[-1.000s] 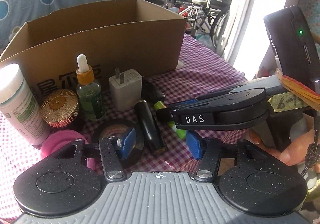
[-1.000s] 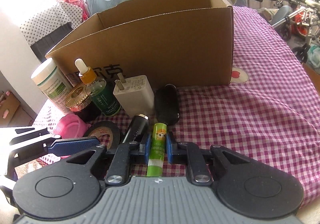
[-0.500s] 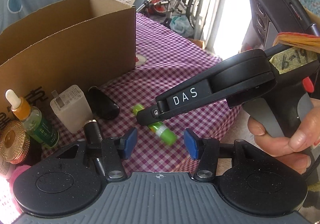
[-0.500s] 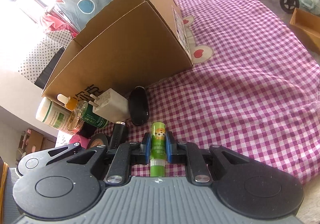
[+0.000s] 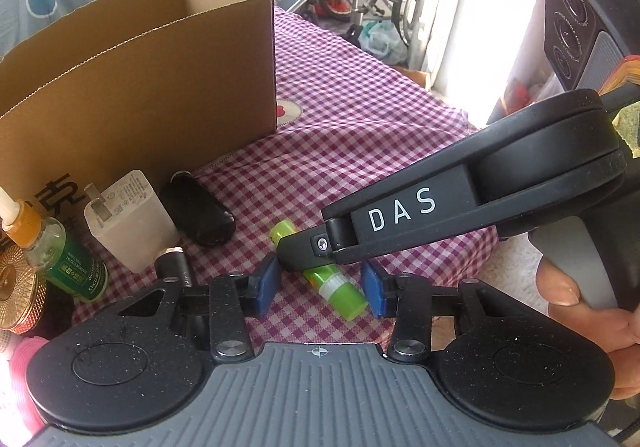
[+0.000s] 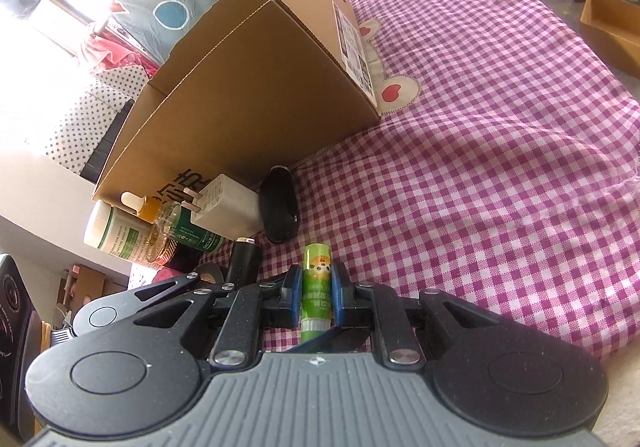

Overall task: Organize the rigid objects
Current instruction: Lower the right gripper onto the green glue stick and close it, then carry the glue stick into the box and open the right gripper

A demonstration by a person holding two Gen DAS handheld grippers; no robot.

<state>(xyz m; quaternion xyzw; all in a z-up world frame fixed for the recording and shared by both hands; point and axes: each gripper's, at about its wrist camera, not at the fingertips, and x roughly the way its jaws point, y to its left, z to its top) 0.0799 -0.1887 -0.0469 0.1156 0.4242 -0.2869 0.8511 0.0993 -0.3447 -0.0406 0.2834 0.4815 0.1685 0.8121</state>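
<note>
A green glue stick (image 6: 316, 295) with a cartoon label sits low centre of frame, clamped lengthwise between blue pads.

The cardboard box (image 5: 160, 87) looked matt brown, corrugated along its rim. The checked tablecloth (image 6: 500, 175) was soft woven fabric. The green glue stick (image 6: 317, 287) and white charger plug (image 5: 128, 219) appeared smooth plastic; the black case (image 5: 198, 213) shone glossy.

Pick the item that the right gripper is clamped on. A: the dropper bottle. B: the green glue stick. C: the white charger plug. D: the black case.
B: in the right wrist view the right gripper has both blue pads pressed against the green glue stick, while the left gripper stands open.
</note>
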